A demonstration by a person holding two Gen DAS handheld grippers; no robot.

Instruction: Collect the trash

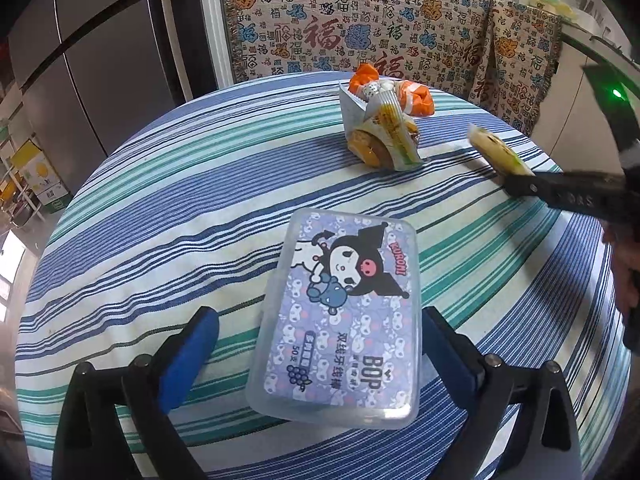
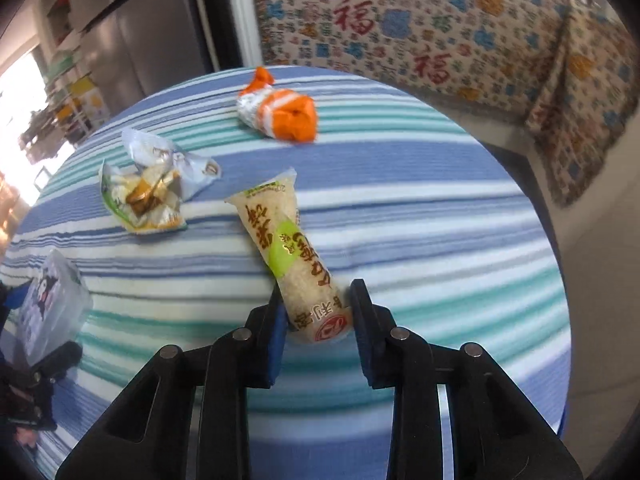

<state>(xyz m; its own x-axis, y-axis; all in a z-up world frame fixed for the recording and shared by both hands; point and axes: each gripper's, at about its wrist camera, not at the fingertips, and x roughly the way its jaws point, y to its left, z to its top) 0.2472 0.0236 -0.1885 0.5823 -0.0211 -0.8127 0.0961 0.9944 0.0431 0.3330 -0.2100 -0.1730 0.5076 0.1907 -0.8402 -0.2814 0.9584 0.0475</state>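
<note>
Reading "BOP" and "50" on the floss box (image 1: pixel 340 312) between your wide left gripper (image 1: pixel 316 356) | your right gripper (image 2: pixel 316 328) clamps the snack stick (image 2: pixel 296 264), print inverted, near the table (image 2: pixel 440 216) edge

In the right wrist view the floss box (image 2: pixel 50 304) is being cut off by the left edge, its print too blurred to read. The near end of the snack stick (image 2: pixel 296 264) is lying hidden between the blue pads (image 2: pixel 276 344). Behind the striped table (image 2: pixel 440 208), the patterned cloth (image 2: pixel 460 28) is smearing. In the left wrist view, crumpled wrappers (image 1: pixel 384 136) are partly hiding the orange wrapper (image 1: pixel 416 98) behind them
</note>
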